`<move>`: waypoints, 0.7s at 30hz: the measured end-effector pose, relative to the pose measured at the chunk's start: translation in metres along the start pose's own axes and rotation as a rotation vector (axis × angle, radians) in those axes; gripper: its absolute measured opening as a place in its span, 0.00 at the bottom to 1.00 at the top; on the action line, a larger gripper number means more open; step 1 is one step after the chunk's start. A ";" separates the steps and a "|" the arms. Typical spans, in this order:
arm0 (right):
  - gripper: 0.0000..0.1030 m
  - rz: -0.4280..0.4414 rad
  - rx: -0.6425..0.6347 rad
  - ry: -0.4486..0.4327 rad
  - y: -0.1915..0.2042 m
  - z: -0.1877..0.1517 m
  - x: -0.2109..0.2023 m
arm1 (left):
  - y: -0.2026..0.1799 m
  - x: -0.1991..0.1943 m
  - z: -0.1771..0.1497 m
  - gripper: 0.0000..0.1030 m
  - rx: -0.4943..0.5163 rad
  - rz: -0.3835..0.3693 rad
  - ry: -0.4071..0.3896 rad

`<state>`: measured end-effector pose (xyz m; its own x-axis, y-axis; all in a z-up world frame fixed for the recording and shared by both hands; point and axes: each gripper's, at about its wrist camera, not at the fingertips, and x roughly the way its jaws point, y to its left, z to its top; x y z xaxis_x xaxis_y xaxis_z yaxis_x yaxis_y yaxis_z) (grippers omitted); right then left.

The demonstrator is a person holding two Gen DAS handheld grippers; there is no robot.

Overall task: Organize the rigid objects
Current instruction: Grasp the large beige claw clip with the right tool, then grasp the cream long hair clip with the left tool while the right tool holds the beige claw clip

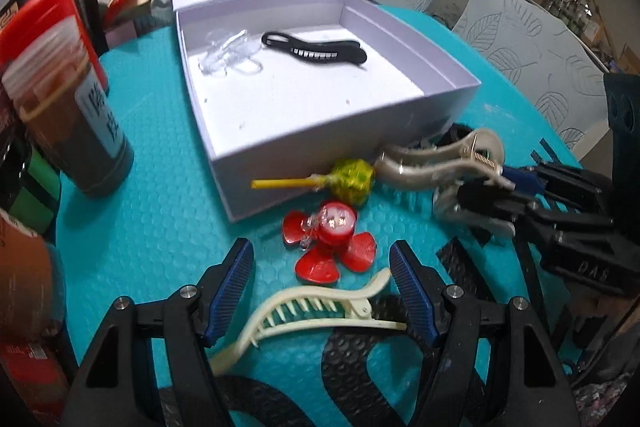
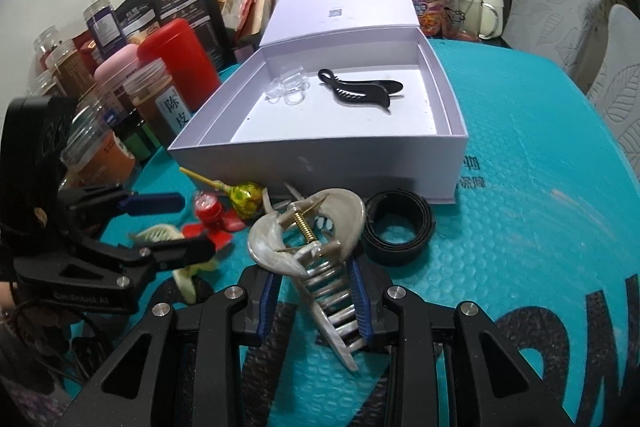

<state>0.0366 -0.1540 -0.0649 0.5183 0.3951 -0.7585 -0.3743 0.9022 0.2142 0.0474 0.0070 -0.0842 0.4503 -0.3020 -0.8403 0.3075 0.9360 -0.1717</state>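
Now, pearl claw clip (image 2: 308, 247): grey, marbled, brass spring on top, its teeth clenched between the blue pads of the right gripper (image 2: 316, 295), on the teal mat just in front of the box.
Cream clip (image 1: 316, 311): long, toothed, lying flat between the parted fingers of the left gripper (image 1: 322, 291); pads clear of it, nothing grasped.
Box (image 1: 320, 135): pale lilac, lid thrown back, and inside a clear clip (image 1: 230, 51) at the left and a black clip (image 1: 316, 49) beside it, apart.
Mat (image 1: 160, 187): teal, bubbled, black lettering.
Loose bits: red flower clip (image 1: 332, 243) and a yellow-green lollipop (image 1: 340, 179) between the two grippers, lollipop near the box wall.
Black band (image 2: 400, 227): coiled, just right of the pearl clip.
Left edge: jars (image 2: 160, 99) and a red-capped canister (image 1: 60, 87) crowd the box's side.
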 end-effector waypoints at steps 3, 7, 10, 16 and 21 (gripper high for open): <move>0.31 -0.005 -0.008 0.001 0.001 0.000 0.000 | -0.001 -0.003 -0.008 0.68 -0.003 0.008 0.012; 0.40 0.001 -0.009 0.004 0.002 0.000 0.000 | -0.003 -0.017 -0.018 0.68 0.012 0.032 -0.010; 0.44 0.000 -0.009 0.007 0.003 0.000 0.002 | -0.001 -0.017 -0.023 0.68 0.004 0.039 0.011; 0.51 -0.015 -0.029 0.019 0.009 -0.002 0.005 | -0.001 -0.012 -0.030 0.68 0.008 0.028 0.045; 0.52 -0.013 -0.018 0.028 0.008 -0.004 0.005 | -0.005 -0.012 -0.031 0.68 0.045 0.025 0.058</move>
<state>0.0333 -0.1457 -0.0696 0.5013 0.3781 -0.7783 -0.3819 0.9038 0.1930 0.0144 0.0117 -0.0889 0.4091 -0.2669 -0.8726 0.3348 0.9335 -0.1285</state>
